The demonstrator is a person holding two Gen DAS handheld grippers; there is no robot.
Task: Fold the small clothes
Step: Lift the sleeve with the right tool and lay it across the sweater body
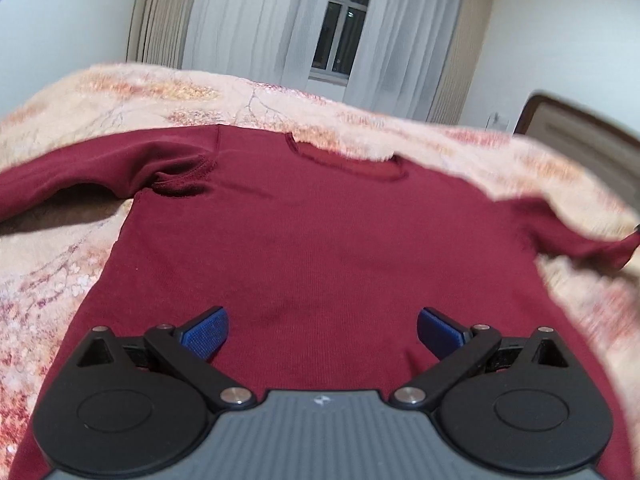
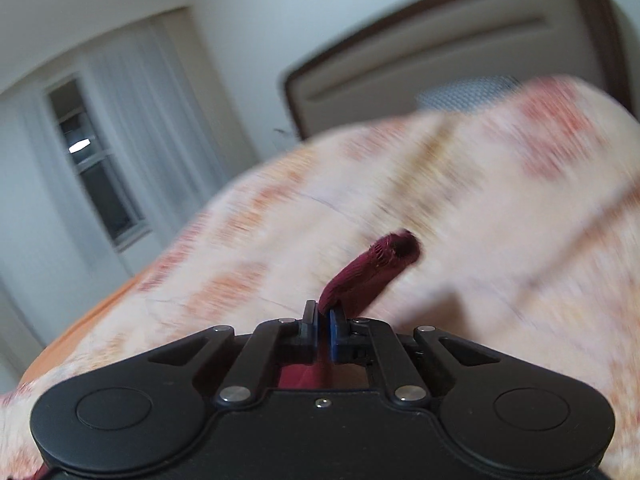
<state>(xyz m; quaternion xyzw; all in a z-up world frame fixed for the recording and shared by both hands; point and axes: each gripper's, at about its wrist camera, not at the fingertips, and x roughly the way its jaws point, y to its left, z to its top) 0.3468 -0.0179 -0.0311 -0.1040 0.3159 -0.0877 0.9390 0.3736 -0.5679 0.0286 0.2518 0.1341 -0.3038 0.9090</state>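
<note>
Right wrist view: right gripper (image 2: 324, 314) clenches the maroon sweater's (image 1: 312, 232) sleeve cuff (image 2: 384, 264) over the blanket (image 2: 460, 200); left gripper (image 1: 322, 330) gapes above the hem. A thin pinch could slip, spoiling the fold.

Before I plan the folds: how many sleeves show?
2. One sleeve lies spread at the picture's left; the other sleeve is pinched in the right gripper.

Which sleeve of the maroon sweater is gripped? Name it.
The sleeve in the right gripper, its cuff pinched between shut pads. The other sleeve lies free on the blanket.
</note>
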